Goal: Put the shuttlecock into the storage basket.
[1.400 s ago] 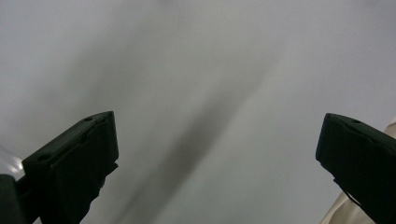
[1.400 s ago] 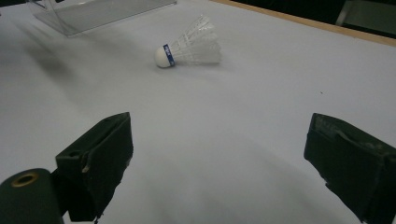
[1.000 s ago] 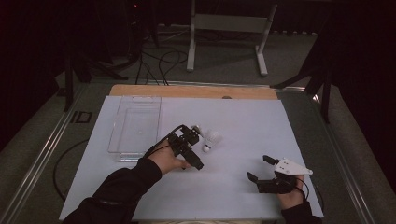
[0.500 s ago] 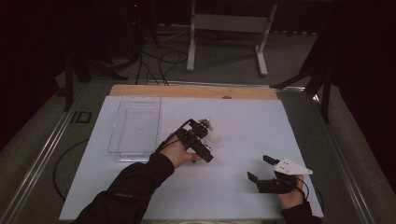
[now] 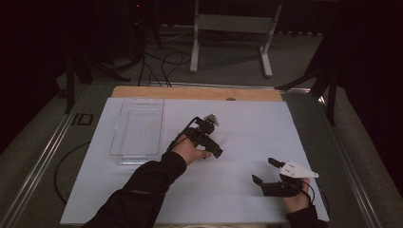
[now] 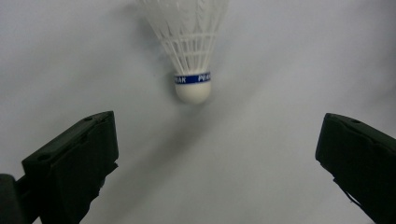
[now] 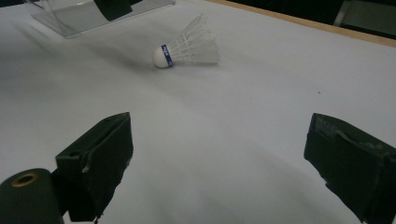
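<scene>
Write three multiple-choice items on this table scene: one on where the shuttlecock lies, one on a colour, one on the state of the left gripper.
1. Where does the shuttlecock lie?
A. inside the clear tray
B. on the white table sheet
C. between shut jaws

2. What colour is the band round its cork?
A. blue
B. red
C. green

3. How does the left gripper stand?
A. shut on the shuttlecock
B. shut on nothing
C. open, short of the shuttlecock

Key: 1 B, it rests on the white sheet, outside the clear tray. 2 A, the left gripper view shows a blue band. 3 C, both jaws stand wide apart, the cork ahead of them.
</scene>
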